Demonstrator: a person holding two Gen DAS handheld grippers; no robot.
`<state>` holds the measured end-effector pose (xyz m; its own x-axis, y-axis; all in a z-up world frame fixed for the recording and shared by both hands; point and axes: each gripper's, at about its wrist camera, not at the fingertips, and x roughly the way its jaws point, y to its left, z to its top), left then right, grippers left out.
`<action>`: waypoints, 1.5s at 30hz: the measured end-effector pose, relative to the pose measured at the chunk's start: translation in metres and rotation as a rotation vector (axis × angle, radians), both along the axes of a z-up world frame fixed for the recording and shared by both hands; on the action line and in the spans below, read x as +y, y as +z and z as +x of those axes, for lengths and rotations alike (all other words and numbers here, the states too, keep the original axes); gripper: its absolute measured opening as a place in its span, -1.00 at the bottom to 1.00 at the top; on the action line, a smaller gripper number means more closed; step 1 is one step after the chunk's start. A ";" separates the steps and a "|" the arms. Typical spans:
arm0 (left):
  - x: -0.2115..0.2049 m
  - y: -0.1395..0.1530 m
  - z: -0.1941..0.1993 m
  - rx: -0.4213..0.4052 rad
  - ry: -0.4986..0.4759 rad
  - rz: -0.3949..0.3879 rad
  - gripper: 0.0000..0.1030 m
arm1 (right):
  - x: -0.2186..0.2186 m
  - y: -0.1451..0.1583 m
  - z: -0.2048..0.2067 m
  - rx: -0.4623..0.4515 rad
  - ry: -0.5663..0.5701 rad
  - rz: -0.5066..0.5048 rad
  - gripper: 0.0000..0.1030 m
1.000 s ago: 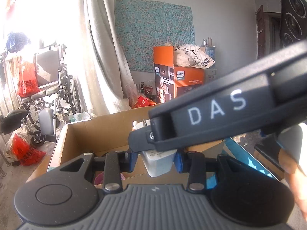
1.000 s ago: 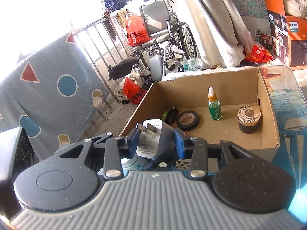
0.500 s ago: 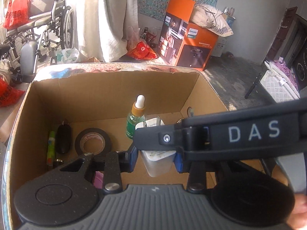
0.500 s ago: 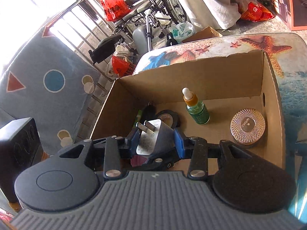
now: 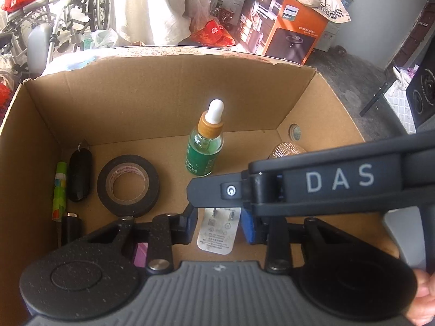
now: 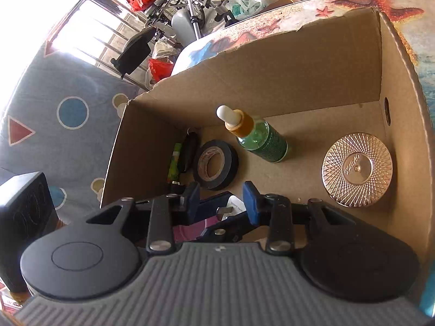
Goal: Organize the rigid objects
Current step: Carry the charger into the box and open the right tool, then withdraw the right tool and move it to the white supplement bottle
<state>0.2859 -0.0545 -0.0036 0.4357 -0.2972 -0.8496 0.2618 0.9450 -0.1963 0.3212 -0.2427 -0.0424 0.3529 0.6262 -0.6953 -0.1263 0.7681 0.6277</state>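
Left gripper (image 5: 218,221) clamps a white charger (image 5: 217,233) inside the cardboard box (image 5: 163,95); whether the right gripper (image 6: 221,198) grips is unclear. The charger looks light, rigid and slick: best pinched by its flat sides.

Both wrist cameras look steeply down, close over the open box (image 5: 174,81). They share its floor: tape (image 5: 127,184) (image 6: 216,164), dropper bottle (image 5: 205,146) (image 6: 261,138).
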 end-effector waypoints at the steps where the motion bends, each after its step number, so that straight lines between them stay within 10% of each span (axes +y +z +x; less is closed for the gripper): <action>1: 0.000 0.001 -0.001 -0.001 0.004 -0.006 -0.32 | 0.000 0.000 0.000 -0.004 -0.002 -0.001 -0.34; 15: -0.002 0.047 -0.056 -0.155 -0.022 -0.055 0.28 | -0.022 0.049 -0.063 -0.158 -0.072 0.057 -0.28; 28: 0.025 0.096 -0.181 -0.371 -0.094 -0.079 0.74 | -0.033 0.114 -0.226 -0.525 -0.170 0.012 0.35; 45: 0.085 0.061 -0.225 -0.409 0.016 -0.009 0.80 | 0.033 0.073 -0.245 -0.417 -0.093 0.024 0.48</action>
<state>0.0612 0.0306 0.0576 0.7421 -0.2936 -0.6026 0.3047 0.9485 -0.0869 0.0763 -0.2096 0.0310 0.6566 0.5922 -0.4671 -0.3034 0.7743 0.5553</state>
